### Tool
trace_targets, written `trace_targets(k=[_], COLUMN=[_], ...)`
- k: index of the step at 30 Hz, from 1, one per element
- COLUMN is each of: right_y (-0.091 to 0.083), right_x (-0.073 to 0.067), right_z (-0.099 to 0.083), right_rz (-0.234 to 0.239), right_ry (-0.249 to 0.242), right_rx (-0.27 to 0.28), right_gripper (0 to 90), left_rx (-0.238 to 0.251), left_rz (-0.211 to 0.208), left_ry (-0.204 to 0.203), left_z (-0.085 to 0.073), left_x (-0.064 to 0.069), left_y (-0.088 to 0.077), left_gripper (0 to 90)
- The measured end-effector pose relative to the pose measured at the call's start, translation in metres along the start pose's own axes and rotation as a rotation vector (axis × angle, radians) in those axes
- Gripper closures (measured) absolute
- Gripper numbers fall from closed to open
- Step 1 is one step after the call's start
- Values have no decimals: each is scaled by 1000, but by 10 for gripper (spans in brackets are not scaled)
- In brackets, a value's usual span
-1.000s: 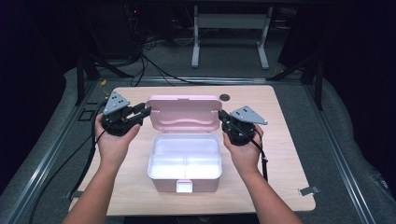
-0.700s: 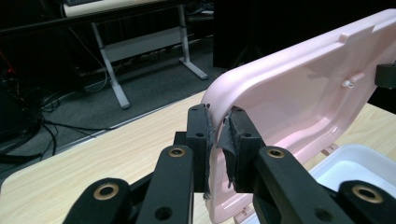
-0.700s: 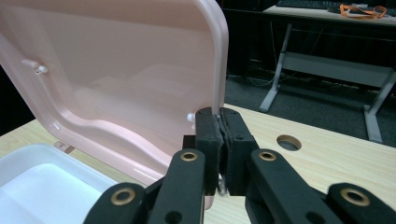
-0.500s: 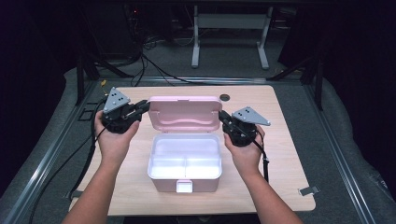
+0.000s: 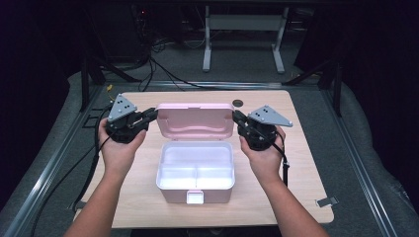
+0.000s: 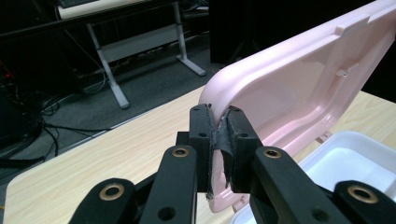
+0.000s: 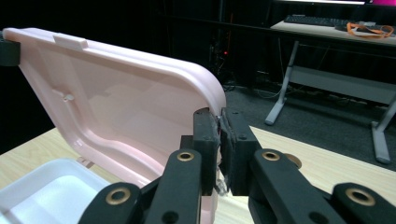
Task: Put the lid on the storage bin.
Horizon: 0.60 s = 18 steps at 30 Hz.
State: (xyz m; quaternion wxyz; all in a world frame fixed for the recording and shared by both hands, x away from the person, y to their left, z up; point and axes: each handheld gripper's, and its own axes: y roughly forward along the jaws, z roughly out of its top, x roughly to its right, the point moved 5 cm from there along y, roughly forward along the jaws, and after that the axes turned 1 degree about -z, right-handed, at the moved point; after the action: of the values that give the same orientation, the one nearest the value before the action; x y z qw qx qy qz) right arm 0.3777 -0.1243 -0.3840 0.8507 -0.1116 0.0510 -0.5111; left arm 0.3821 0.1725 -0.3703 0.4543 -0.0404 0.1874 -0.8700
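A pink lunch box [image 5: 195,197] with a white inner tray [image 5: 196,167] stands open at the table's middle. Its lid [image 5: 195,121] is tilted up at the back. My left gripper [image 5: 154,114] is shut on the lid's left edge; its jaws have just been closing on that edge. In the left gripper view the pads [image 6: 236,135] pinch the pink rim [image 6: 299,79]. My right gripper [image 5: 236,117] is shut on the lid's right edge, and in the right gripper view [image 7: 219,128] the lid [image 7: 121,102] runs off to the left above the tray [image 7: 42,186].
The wooden table [image 5: 296,163] has a small dark round spot [image 5: 238,103] behind the lid and a metal clip [image 5: 327,201] at its front right corner. Cables [image 5: 163,69] and a desk frame [image 5: 242,34] lie on the floor beyond.
The left gripper's jaws have closed onto the lid's left edge. The right hand has risen slightly with the lid's right edge. The box base has not moved.
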Motion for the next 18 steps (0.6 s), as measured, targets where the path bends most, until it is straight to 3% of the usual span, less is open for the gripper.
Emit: trace_targets(k=[7,18], right_y=[-8,-24], right_x=[-3,-5], right_z=[-2,-6], right_rz=[34,110], right_ry=[-5,30], right_rx=[-8,1], right_gripper=[840,820], left_rx=[16,32], left_rz=[-35,-60], left_ry=[3,16], left_z=[-5,-12], left_x=[3,13], left_y=[-8,-21], left_gripper=[814,787])
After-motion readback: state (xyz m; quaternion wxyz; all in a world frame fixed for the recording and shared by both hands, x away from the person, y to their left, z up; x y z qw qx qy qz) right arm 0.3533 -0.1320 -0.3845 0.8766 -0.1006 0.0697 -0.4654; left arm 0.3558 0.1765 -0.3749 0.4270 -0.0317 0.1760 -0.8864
